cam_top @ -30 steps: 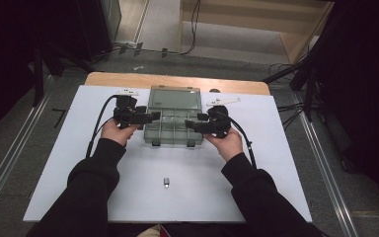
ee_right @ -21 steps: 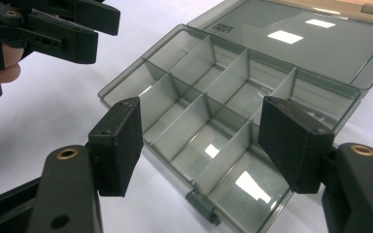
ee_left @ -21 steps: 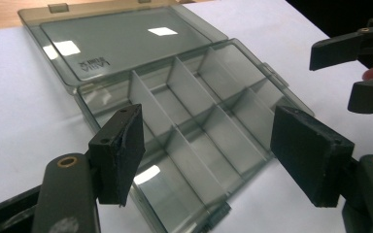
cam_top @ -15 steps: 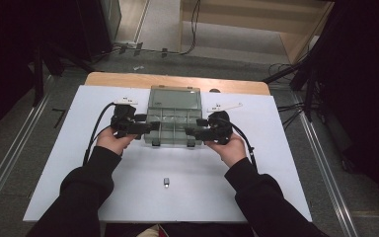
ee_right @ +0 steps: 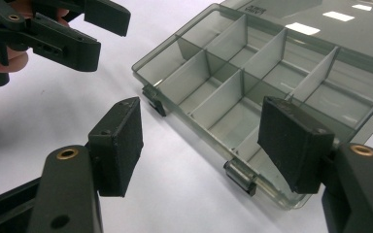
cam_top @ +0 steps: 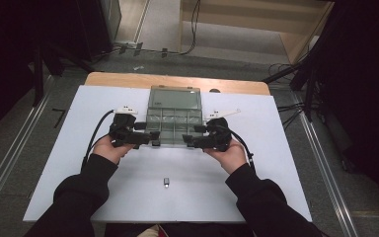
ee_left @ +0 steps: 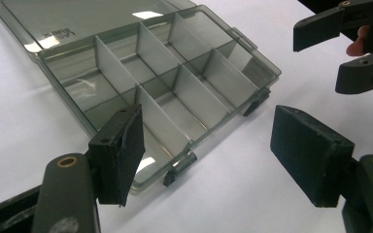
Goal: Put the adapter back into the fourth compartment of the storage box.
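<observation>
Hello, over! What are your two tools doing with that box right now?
Left tool open, right tool open, both empty. Plastic box lies open on the table, compartments empty. Small metal piece sits nearer the person, not in the way.

Bright overhead light on the white tabletop (cam_top: 276,163), dark surroundings. Rectangular ceiling-light glare on the smoky transparent plastic compartment box (ee_right: 315,26). Soft shadows beneath. Slightly soft close-up black jaws, mild wide-angle stretch at edges.

The compartment box (cam_top: 173,121) sits upper centre on the table (cam_top: 276,163); a small clip (cam_top: 167,182) lies below it.
</observation>
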`<state>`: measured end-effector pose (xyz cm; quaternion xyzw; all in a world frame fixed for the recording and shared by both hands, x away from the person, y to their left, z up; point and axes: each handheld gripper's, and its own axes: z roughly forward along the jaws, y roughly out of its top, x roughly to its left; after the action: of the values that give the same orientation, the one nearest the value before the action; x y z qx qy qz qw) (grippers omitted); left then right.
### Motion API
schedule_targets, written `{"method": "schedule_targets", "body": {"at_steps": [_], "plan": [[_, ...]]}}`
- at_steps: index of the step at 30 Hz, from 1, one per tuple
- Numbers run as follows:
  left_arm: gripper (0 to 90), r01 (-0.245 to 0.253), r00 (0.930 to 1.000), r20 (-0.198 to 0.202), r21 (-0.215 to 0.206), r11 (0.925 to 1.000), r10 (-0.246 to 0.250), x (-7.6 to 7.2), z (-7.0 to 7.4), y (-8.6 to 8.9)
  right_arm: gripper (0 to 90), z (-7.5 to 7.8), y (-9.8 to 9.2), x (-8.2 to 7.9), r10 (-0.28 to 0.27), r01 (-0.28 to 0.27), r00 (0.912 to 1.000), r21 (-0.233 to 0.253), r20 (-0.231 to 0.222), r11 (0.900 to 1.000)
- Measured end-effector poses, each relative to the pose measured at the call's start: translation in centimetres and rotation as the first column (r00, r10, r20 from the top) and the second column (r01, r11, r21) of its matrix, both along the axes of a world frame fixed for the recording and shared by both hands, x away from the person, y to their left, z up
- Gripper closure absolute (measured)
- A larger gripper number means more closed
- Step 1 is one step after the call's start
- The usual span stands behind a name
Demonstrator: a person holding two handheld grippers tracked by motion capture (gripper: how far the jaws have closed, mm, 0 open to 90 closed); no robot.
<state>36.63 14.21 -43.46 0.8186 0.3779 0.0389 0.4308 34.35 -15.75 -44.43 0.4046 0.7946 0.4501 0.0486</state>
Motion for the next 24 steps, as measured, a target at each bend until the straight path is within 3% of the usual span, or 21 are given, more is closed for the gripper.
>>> {"method": "schedule_targets", "body": {"at_steps": [20, 24], "plan": [[29.0, 0.076, 0.9968, -0.026, 0.036, 0.9964, -0.075, -2.3, -0.5, 0.4, 31.1, -0.4, -0.6, -2.6, 0.041, -0.041, 0.9989, -0.005, -0.024, 0.999], [29.0, 0.087, 0.9956, -0.037, 0.022, 0.996, -0.086, -2.7, -0.4, 0.4, 31.1, -0.5, -0.6, -3.0, 0.046, -0.046, 0.9985, -0.009, -0.029, 0.999]]}}
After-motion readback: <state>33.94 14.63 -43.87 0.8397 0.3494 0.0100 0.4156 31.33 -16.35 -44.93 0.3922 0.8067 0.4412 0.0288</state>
